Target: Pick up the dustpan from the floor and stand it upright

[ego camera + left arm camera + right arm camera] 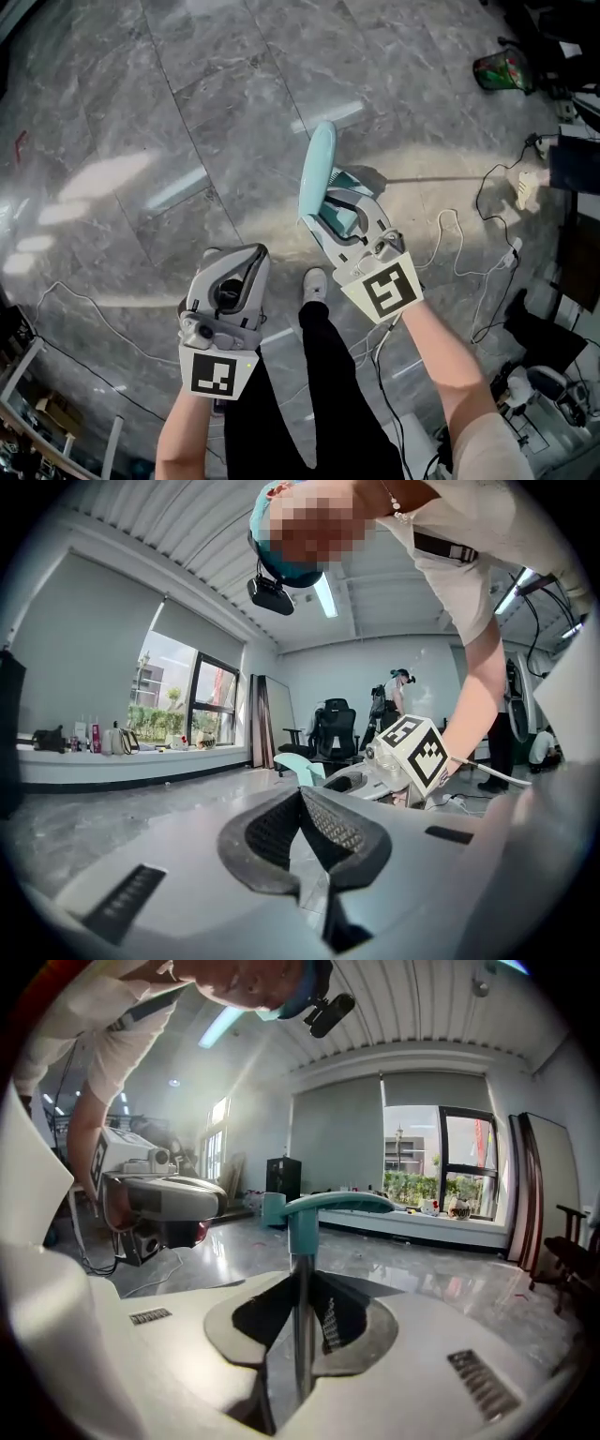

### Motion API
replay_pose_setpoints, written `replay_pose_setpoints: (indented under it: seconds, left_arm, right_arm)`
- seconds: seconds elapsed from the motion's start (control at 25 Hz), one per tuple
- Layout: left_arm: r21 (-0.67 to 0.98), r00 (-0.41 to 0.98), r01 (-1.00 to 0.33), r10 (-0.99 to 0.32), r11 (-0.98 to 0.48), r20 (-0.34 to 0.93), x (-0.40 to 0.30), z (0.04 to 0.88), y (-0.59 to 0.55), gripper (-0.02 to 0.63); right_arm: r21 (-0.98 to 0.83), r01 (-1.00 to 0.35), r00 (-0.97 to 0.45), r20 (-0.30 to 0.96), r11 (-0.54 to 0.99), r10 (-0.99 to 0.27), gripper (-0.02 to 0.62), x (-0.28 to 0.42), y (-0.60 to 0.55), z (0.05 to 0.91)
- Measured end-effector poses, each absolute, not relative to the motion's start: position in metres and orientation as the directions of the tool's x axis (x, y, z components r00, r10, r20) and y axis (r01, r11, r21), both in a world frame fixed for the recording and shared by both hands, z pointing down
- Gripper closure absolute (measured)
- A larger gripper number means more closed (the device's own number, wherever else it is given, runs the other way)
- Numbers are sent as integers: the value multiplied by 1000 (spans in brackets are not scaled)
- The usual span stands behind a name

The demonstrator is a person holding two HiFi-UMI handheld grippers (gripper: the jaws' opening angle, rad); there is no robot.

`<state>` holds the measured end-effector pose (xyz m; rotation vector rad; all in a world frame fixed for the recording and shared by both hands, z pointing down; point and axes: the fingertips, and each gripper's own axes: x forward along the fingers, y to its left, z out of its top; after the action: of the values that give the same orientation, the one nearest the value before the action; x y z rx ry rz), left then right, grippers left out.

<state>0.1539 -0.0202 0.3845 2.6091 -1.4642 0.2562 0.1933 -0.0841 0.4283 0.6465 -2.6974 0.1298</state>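
Note:
In the head view my right gripper [330,208] is shut on the dustpan, whose teal handle [316,167] sticks out past the jaws above the grey marble floor. The right gripper view shows the dustpan's thin metal pole [302,1335] clamped between the pads of the right gripper [305,1290], with the teal handle [328,1206] on top. The pan itself is hidden. My left gripper [242,255] hangs to the left, apart from the dustpan, with its jaws together on nothing. In the left gripper view the left gripper [302,797] looks toward the teal handle [298,765].
Cables [450,234] trail over the floor at the right, near dark equipment and a green and red object [502,70]. The person's shoe [314,281] stands just below the dustpan. Black office chairs [333,726] and another person [398,691] are at the far wall.

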Motion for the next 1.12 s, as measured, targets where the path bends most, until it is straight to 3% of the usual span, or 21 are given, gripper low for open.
replay_pose_setpoints:
  seconds: [0.36,0.72,1.0,1.12]
  left_arm:
    - [13,403,-912,-889,-410,218,237,354,14,595]
    - [-2,373,-922,-892,-386,257,244,361,43,595]
    - [-12,367,-924,-892,-383,263,258,329,60,595]
    - [16,347,-934,-896,-357,277,266,292,64,595]
  right_arm:
    - [-28,-459,-859,270,888,-436,505,279,-75,404]
    - [-49,-505,-841,250,862,-479,503,282,-69,402]
    - [-13,-604,-762,302,797,-573,505,341,-51,370]
    - [-60,-637,-744,312,769,-592,577,367,-36,313]
